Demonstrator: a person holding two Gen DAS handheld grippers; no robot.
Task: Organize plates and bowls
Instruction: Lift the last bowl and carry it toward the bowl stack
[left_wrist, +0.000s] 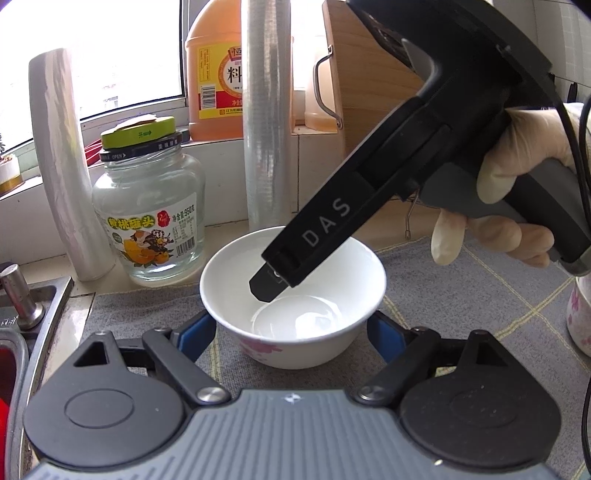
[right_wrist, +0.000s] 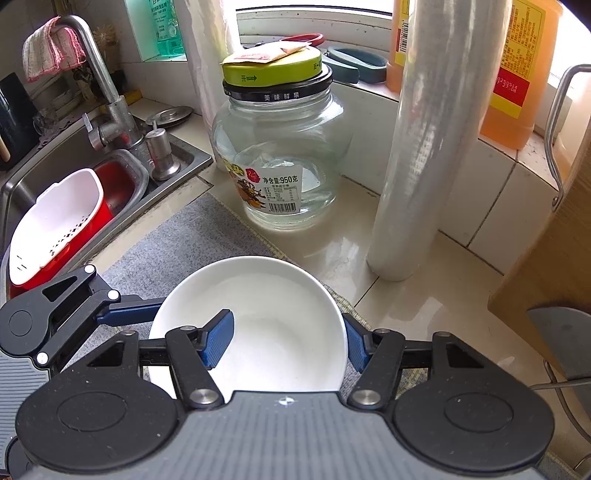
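Bowl (left_wrist: 291, 295) stood on grey mat, just in front of glass jar (left_wrist: 147, 218) | left gripper (left_wrist: 291, 328) clamped bowl's outer sides, part-open | right gripper (right_wrist: 288, 339) closed on bowl's right wall, one finger (right_wrist: 218, 339) inside, one outside.
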